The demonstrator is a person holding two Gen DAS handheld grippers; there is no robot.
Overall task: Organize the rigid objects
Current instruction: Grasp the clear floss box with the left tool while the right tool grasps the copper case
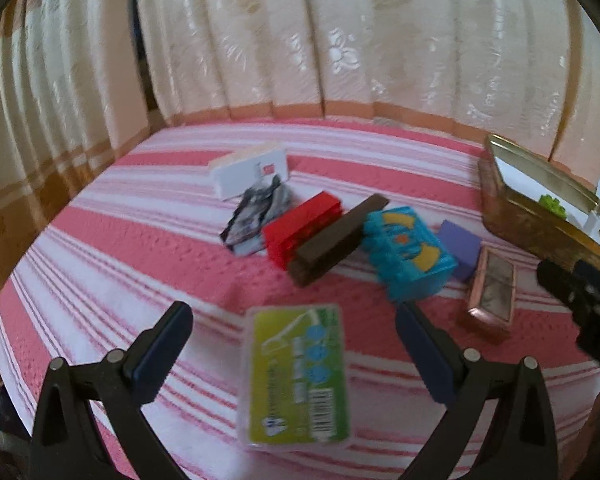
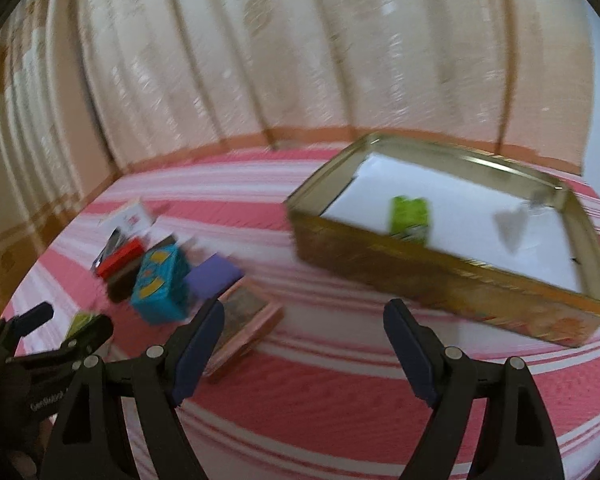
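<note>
Cream curtains (image 1: 300,40) are hanging behind a bed spread with a pink-and-white striped cover (image 1: 140,240), and both views are blurring with motion. Through the left wrist camera, the left gripper (image 1: 294,338) is hovering with its jaws spread wide and nothing pinched between them; the green card case (image 1: 296,376) is lying flat on the cover between the fingers, touching neither. Taking the blue toy block (image 1: 410,254) as landmark, the dark brown bar (image 1: 336,238) is leaning just to its left, the red brick (image 1: 300,226) beyond that, then the black-and-white booklet (image 1: 256,216), with the white box (image 1: 248,170) farthest off behind the booklet. Just right of the blue toy block the purple block (image 1: 458,244) is sitting, and in front of that the pink-framed case (image 1: 490,292). Well to the right of it the gold tin (image 1: 540,216) is standing open, and the other gripper's black body is showing at the right edge. Through the right wrist camera, the right gripper (image 2: 304,322) is likewise holding its jaws wide apart over bare cover, gripping nothing. Here the gold tin (image 2: 440,272) is filling the right side, far right of the blue toy block (image 2: 160,284), lined with white paper and holding a small green piece (image 2: 408,216) and a pale grey thing too blurred to tell. The purple block (image 2: 212,278) and pink-framed case (image 2: 244,324) are lying just right of the blue toy block, and the left gripper (image 2: 66,322) is showing at its lower left.
</note>
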